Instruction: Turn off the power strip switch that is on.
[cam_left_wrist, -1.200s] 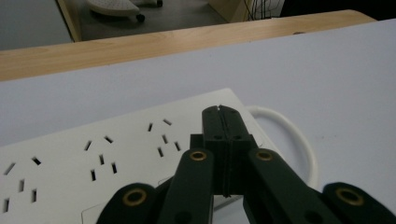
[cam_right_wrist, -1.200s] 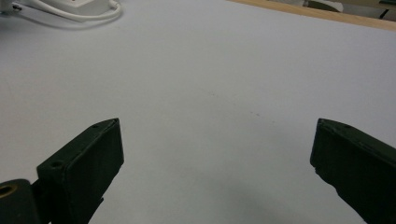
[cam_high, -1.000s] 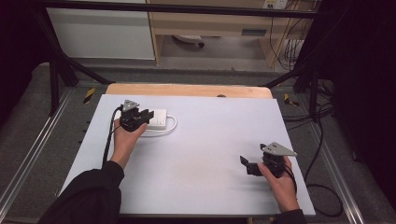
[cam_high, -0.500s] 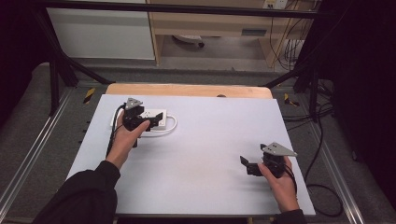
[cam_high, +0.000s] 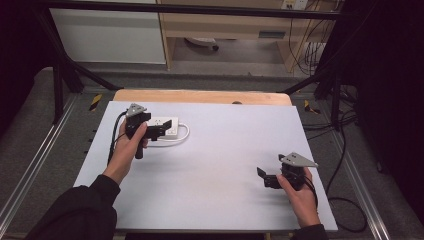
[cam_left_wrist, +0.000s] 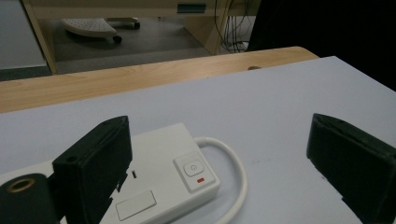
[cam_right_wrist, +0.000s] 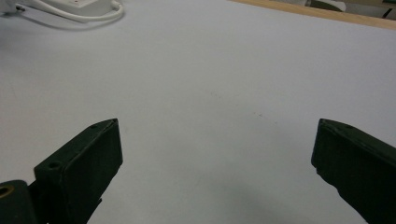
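Observation:
A white power strip (cam_high: 167, 127) with a looped white cord (cam_high: 183, 136) lies at the table's back left. In the left gripper view the power strip (cam_left_wrist: 159, 179) shows a power button with a red mark and a cord (cam_left_wrist: 233, 172) curling right. My left gripper (cam_high: 156, 132) hovers over the strip's right end, open, with its left jaw above the strip and its right jaw over bare table. My right gripper (cam_high: 266, 177) sits low at the table's front right, open, with nothing between its jaws. The cord (cam_right_wrist: 88, 16) appears far off in the right gripper view.
The white table top (cam_high: 225, 150) ends in a wooden strip (cam_high: 200, 96) at the back. Metal frame rails run along both sides. Beyond are a wooden desk, a chair base and hanging cables (cam_high: 320, 45). A black cable (cam_high: 345, 210) lies on the floor at right.
My left gripper has moved right along the power strip, from its left end to above its right end. The right gripper has stayed put.

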